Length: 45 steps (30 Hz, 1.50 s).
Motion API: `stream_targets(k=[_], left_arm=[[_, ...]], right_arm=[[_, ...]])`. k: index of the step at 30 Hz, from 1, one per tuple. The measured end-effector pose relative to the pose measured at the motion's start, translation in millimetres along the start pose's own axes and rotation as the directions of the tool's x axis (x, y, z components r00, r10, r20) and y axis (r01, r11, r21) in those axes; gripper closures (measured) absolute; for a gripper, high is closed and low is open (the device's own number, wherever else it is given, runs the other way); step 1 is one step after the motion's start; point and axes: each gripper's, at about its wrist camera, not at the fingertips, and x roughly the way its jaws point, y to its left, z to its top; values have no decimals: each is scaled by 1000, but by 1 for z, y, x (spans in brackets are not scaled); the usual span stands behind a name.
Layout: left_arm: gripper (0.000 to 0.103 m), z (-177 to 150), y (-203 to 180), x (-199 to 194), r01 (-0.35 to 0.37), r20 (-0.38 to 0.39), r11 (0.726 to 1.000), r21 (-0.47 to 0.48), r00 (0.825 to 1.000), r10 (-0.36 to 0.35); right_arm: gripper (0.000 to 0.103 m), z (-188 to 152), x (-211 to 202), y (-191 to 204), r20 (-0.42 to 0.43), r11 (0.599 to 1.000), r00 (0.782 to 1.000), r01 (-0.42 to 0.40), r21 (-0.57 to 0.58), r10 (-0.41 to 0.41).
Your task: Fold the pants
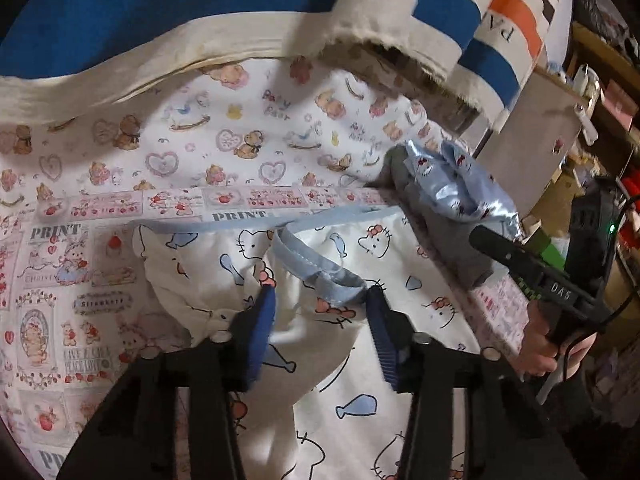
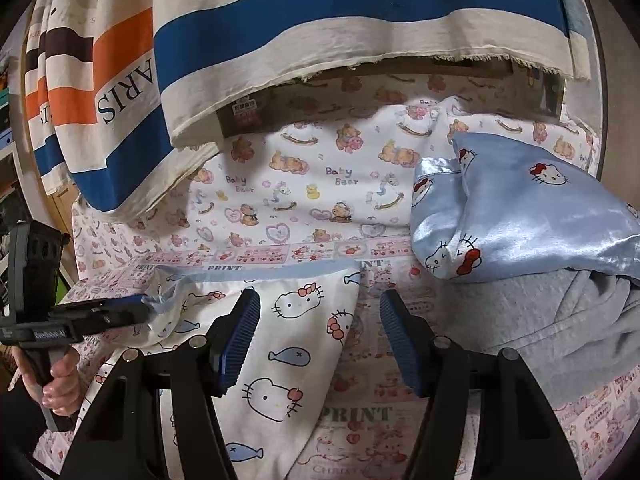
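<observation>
Pants (image 1: 352, 360), white with cat and fish print, lie flat on the printed sheet (image 1: 60, 280); all positions below are relative to them. Left gripper (image 1: 320, 300): jaws spread wide directly above the blue waistband (image 1: 320, 268), which bunches up between the tips; contact unclear. Right gripper (image 2: 316, 304): jaws apart, straddling the pants' right edge, holding nothing. Just right of the pants: grey garment (image 2: 580, 328) with a shiny blue pillow (image 2: 532, 216) on top, crowding that side. Beyond the pants: bear-print sheet (image 2: 320, 184); striped cloth (image 2: 320, 40) overhangs it.
</observation>
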Motion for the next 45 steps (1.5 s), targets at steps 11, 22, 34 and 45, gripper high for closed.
stream_targets(k=[11,22,34,45], left_arm=[[100,36,31,-24,-220,51,975,-31,974,221],[99,61,70,-5,-402,-27,916,3,915,402],[99,59,88,21,-336,-67,940,-53,941,333],[98,53,106,22,-264,-70,957,-121,964,257]], right_arm=[[39,-1,4,2,0,998,999,35,-51,-35],[39,9,0,-23,28,998,998,56,26,-57],[47,8,11,-11,1,1000,1000,9,10,-9],[48,17,99,-13,-244,994,965,-82,78,99]])
